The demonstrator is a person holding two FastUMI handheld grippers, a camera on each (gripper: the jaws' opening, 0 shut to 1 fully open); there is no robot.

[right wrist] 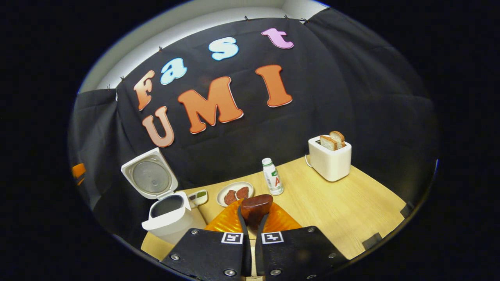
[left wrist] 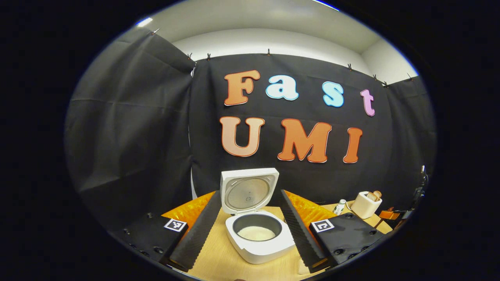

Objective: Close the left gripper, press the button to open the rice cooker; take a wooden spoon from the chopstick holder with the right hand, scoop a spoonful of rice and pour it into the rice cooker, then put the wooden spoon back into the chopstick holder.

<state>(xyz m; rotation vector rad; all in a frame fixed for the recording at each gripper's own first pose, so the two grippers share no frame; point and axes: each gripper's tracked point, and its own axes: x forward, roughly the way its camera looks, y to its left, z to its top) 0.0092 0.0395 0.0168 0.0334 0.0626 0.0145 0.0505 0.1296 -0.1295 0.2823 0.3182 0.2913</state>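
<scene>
The white rice cooker [left wrist: 259, 244] stands open on the wooden table, its lid [left wrist: 248, 191] tipped up at the back. White rice [left wrist: 256, 233] lies in its pot. My left gripper [left wrist: 250, 193] is open, one finger on each side of the cooker, touching nothing. In the right gripper view the cooker [right wrist: 168, 214] sits at the lower left with its lid raised. My right gripper [right wrist: 254, 218] is shut on the wooden spoon [right wrist: 256, 205], whose dark brown bowl sticks up past the fingertips. I cannot tell whether rice lies in the spoon.
A white toaster [right wrist: 330, 158] with bread slices stands at the back right, also seen as the toaster [left wrist: 365, 205]. A small bottle [right wrist: 272, 176], a plate [right wrist: 222, 199] of meat pieces and a small dish [right wrist: 198, 196] sit between toaster and cooker.
</scene>
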